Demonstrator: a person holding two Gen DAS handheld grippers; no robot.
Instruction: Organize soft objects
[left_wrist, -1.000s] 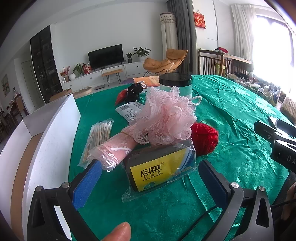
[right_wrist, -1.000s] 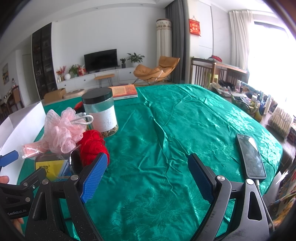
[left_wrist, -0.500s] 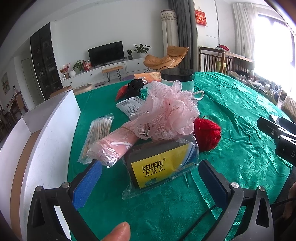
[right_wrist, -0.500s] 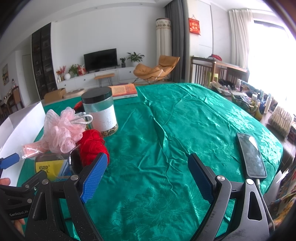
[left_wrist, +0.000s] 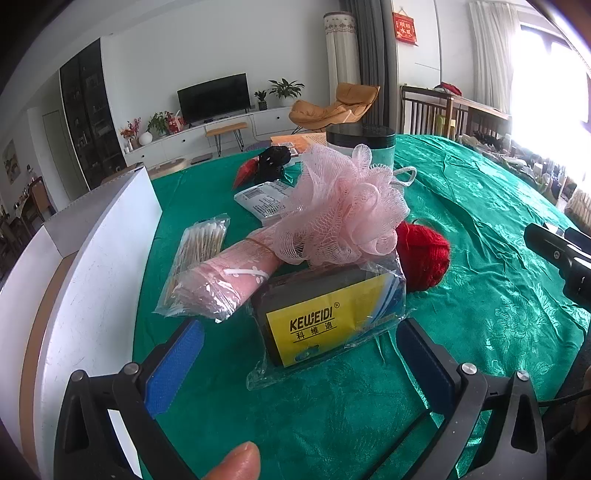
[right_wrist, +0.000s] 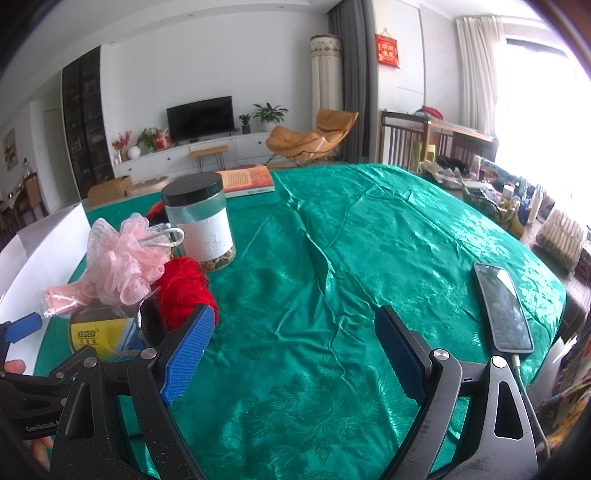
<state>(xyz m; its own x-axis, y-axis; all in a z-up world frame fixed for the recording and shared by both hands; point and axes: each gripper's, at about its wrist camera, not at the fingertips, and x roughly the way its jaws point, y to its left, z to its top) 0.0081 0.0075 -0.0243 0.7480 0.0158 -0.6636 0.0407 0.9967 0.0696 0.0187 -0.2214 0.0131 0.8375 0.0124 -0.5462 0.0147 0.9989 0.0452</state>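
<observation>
In the left wrist view, the left gripper (left_wrist: 301, 360) sits at the bottom of the frame, jaws wide and holding nothing, lined up on the bagged sponge pack (left_wrist: 325, 314) at centre. On it rests the pink bath pouf (left_wrist: 343, 218); the red yarn ball (left_wrist: 424, 254) touches its right side, and the white box (left_wrist: 92, 280) fills the left edge. This looks like the approach step, with no grasp made. In the right wrist view, the right gripper (right_wrist: 295, 354) also gapes over bare green tablecloth (right_wrist: 369, 258), the pile at centre left. Next, the 2 left fingers should advance and pinch 1 soft item.
</observation>
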